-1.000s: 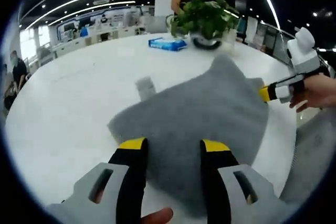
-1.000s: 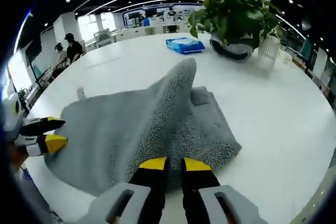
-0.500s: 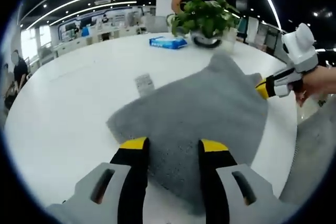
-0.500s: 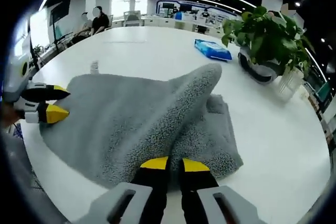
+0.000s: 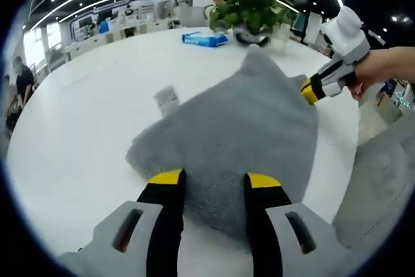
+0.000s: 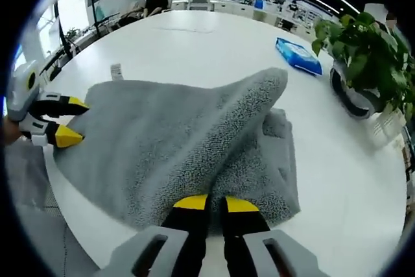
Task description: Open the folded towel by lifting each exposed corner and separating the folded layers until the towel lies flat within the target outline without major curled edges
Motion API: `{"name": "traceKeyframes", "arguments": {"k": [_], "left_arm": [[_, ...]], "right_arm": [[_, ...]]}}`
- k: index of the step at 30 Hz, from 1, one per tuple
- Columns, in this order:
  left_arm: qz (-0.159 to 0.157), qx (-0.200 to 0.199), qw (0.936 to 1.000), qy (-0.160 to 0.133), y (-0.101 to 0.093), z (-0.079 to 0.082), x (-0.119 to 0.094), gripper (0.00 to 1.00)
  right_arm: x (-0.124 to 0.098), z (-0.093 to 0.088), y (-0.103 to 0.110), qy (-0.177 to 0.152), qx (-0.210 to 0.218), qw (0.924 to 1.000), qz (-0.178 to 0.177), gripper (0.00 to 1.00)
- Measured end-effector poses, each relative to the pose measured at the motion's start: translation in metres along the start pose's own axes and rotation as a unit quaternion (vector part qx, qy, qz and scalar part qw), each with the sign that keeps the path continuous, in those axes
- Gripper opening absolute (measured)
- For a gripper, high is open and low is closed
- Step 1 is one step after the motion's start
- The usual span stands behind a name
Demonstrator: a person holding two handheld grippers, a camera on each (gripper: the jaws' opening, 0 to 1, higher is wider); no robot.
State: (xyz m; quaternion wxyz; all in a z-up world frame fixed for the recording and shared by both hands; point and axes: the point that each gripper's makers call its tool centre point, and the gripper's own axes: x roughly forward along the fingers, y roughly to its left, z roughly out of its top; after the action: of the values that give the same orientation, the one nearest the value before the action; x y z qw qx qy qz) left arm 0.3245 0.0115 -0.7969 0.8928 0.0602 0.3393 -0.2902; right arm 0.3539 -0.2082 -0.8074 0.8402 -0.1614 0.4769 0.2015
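Note:
A grey towel (image 5: 240, 128) lies partly folded on the white round table (image 5: 71, 121). My left gripper (image 5: 214, 178) is open, its yellow-tipped jaws standing either side of the towel's near edge. My right gripper (image 6: 207, 204) is shut on an edge of the towel's upper layer (image 6: 214, 128), which rises in a ridge over the lower layer (image 6: 275, 160). In the left gripper view the right gripper (image 5: 310, 90) pinches the towel's right side, with a hand behind it. In the right gripper view the left gripper (image 6: 68, 121) sits open at the towel's left corner.
A white label (image 5: 166, 98) sticks out from the towel's far edge. A potted plant (image 6: 363, 56) and a blue packet (image 6: 298, 56) stand on the far part of the table. People sit in the background beyond the table.
The right gripper has carried the towel's upper layer higher and further across, so the ridge is taller. The left gripper has stayed open at the near edge.

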Motion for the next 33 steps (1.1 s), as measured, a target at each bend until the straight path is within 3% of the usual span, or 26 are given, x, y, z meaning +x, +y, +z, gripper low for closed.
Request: {"name": "traceKeyframes", "arguments": {"k": [12,17,27,33], "left_arm": [[0.001,-0.015,0.9999,0.003,-0.002,-0.003,-0.001,0.33],[0.000,-0.019,0.9998,0.004,-0.011,-0.011,-0.009,0.31],[0.030,-0.038,0.9985,0.026,-0.017,-0.013,-0.011,0.30],[0.063,-0.061,0.9951,0.045,-0.020,-0.015,-0.012,0.30]], "right_arm": [[0.002,0.001,0.000,0.046,-0.067,0.9961,0.033,0.04],[0.004,0.003,-0.001,0.055,-0.099,0.9927,0.042,0.03],[0.013,0.018,-0.006,0.016,-0.138,0.9868,0.084,0.03],[0.022,0.032,-0.008,-0.007,-0.173,0.9788,0.110,0.03]]}}
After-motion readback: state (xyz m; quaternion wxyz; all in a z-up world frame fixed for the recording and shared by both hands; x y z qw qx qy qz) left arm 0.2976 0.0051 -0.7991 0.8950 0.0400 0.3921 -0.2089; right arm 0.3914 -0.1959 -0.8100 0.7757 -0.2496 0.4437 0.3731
